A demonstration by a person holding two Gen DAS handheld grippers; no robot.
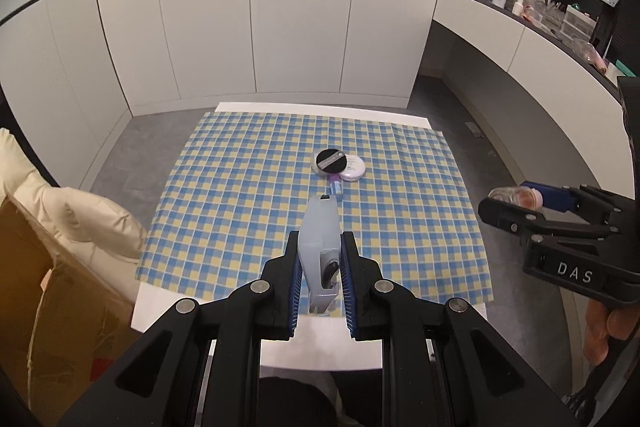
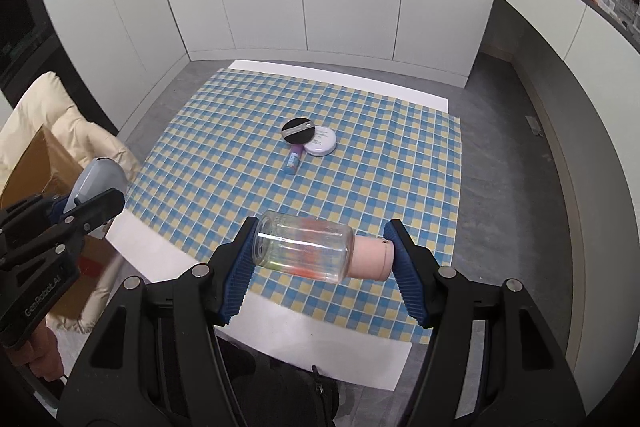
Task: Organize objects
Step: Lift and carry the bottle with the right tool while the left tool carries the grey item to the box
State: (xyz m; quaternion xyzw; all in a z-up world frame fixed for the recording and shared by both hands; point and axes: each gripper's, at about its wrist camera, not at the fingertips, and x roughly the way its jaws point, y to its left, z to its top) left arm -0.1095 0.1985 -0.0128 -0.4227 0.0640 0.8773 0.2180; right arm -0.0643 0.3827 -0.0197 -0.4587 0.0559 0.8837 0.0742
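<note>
Right gripper (image 2: 320,259), marked "DAS", grips clear plastic bottle w/ pink cap (image 2: 304,251) sideways; left gripper (image 1: 320,275), marked "GenRobot.AI", clamps pale grey-blue flat container (image 1: 320,239) above checked blue-yellow tablecloth (image 1: 240,187).

Two grippers, each holding one thing: one pale grey flat case (image 1: 319,251) on the left, one clear bottle (image 2: 304,251) (pink cap) on the right. On the one checked cloth (image 1: 248,195), far centre: two round compacts, one black-lidded (image 2: 297,132), one white (image 2: 321,141), and one small purple tube (image 2: 293,159).
</note>
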